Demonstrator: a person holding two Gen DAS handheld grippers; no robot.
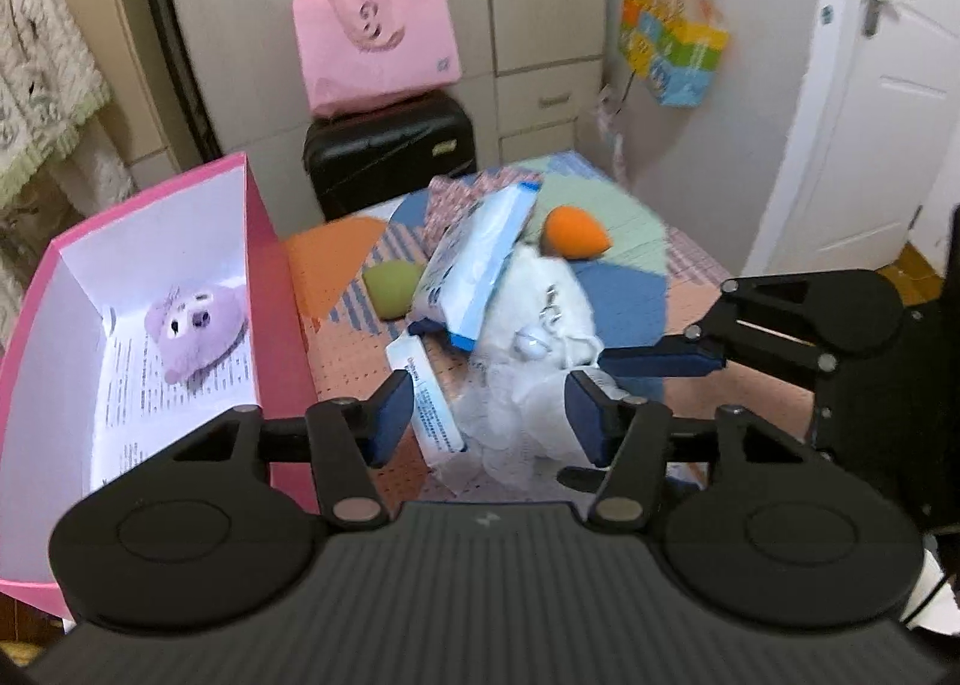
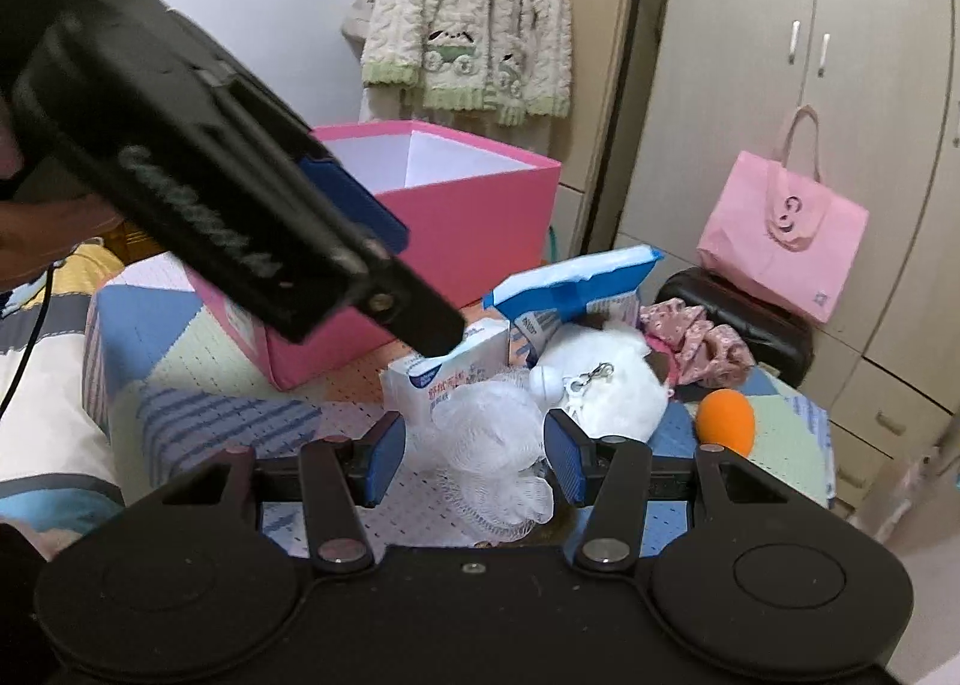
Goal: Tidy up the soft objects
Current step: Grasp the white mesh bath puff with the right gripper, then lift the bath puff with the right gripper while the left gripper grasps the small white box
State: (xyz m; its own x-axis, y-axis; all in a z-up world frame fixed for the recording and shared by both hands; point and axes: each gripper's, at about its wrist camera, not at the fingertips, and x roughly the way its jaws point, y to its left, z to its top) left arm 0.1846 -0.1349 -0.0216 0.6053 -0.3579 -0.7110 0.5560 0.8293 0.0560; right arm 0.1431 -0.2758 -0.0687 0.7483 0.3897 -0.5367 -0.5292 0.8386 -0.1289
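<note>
On a patchwork quilt (image 2: 198, 349) lies a heap: a white mesh puff (image 2: 492, 445), a tissue pack (image 2: 444, 367), a white plush (image 2: 612, 391), a blue-white wipes pack (image 2: 576, 277) and an orange sponge (image 2: 726, 421). My right gripper (image 2: 474, 457) is open, its pads either side of the puff with a gap at the left pad. My left gripper (image 1: 491, 415) is open above the puff (image 1: 510, 415) and tissue pack (image 1: 432, 397). A purple plush bear (image 1: 195, 325) lies in the pink box (image 1: 270, 295). A green sponge (image 1: 393, 289) sits beside the box.
A pink floral cloth (image 2: 696, 343) lies behind the plush. A black suitcase (image 1: 384, 156) with a pink bag (image 1: 372, 48) stands past the quilt, before the wardrobe. A white door (image 1: 870, 114) is at the right. My right gripper's finger (image 1: 660, 362) reaches in close to my left one.
</note>
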